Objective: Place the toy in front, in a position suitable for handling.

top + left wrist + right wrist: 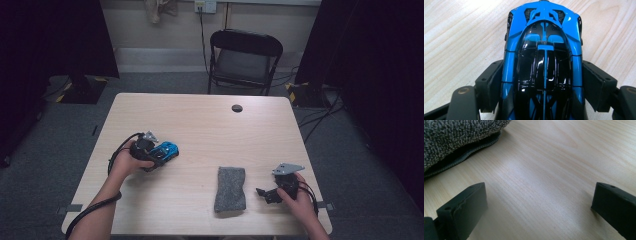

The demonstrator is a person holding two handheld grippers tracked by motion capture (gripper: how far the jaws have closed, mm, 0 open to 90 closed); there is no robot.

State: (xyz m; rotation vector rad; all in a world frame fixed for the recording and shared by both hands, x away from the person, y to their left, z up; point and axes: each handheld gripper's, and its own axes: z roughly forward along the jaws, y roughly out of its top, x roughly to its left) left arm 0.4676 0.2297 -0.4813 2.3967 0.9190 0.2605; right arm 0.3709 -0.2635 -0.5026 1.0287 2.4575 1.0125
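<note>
A blue and black toy car (pixel 168 149) (pixel 544 32) rests on the left part of the pale wooden table (pixel 200 120). My left gripper (pixel 161 154) (pixel 542 67) reaches along it from the rear, and both pads (pixel 495 85) sit against the car's sides, so it is shut on the car. A folded grey cloth (pixel 230 189) (pixel 456 137) lies near the front edge, right of centre. Just to the right of the cloth, my right gripper (pixel 264 194) (pixel 539 187) hovers low over bare wood. It is open, with nothing between its jaws.
A round cable hole (pixel 237 108) sits near the table's far edge. A black folding chair (pixel 245 55) stands behind the table. Dark curtains hang at both sides, and cables run across the grey floor.
</note>
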